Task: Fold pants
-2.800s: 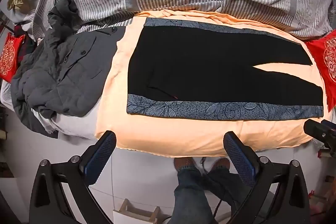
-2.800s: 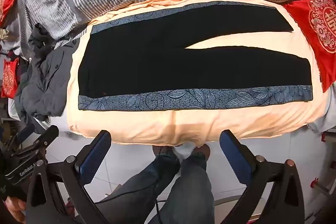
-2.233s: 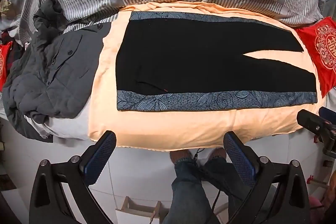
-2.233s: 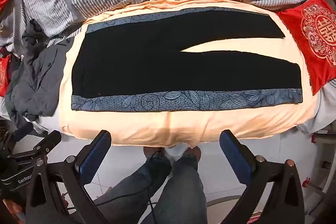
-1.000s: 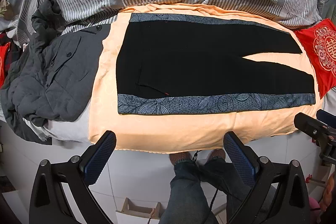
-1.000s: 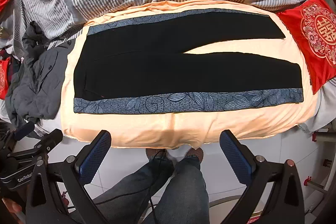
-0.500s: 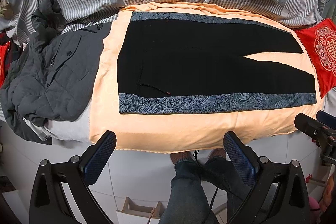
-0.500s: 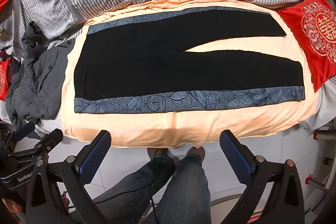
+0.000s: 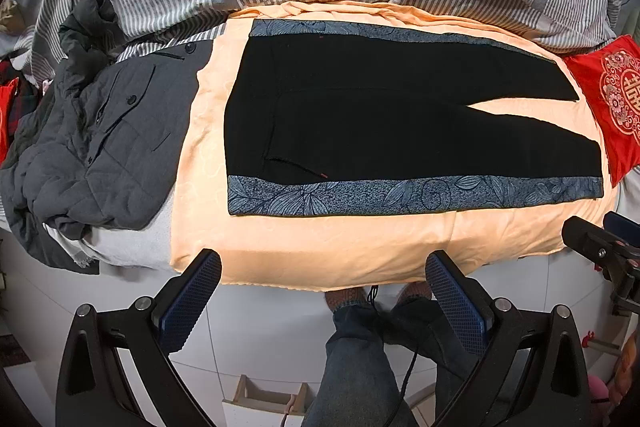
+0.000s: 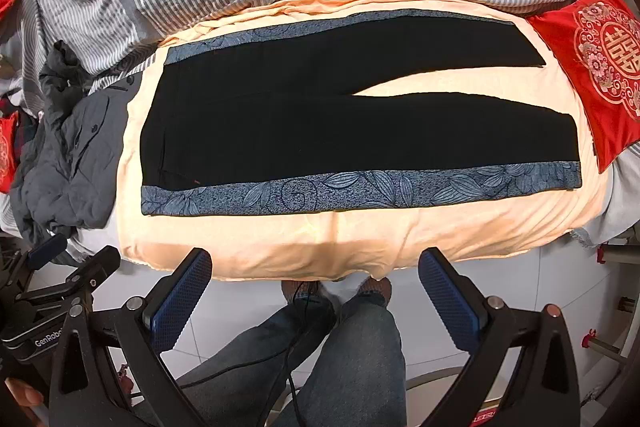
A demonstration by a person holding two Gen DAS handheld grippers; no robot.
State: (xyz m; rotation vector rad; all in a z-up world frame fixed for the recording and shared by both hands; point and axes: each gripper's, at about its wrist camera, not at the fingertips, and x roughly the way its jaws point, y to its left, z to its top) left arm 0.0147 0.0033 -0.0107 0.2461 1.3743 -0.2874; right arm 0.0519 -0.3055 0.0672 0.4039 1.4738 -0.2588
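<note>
A: On the bed's near edge, what lies there?
B: The pants (image 9: 380, 115) lie flat on the peach sheet (image 9: 320, 247), grey jacket (image 9: 100, 147) beside the waist, red cushion (image 10: 592, 67) past the hems.
A: Grippers?
B: Left gripper (image 9: 322, 291) and right gripper (image 10: 314, 287) hang wide, empty, above the floor.

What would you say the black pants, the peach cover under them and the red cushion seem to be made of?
The pants look like a matte black woven or knit fabric, lying flat with no sheen; their blue side bands carry a printed leaf pattern. The peach cover seems a soft, slightly glossy woven cloth with faint tone-on-tone figures. The red cushion looks like satin or velvet with pale embroidery; which is unclear.
</note>
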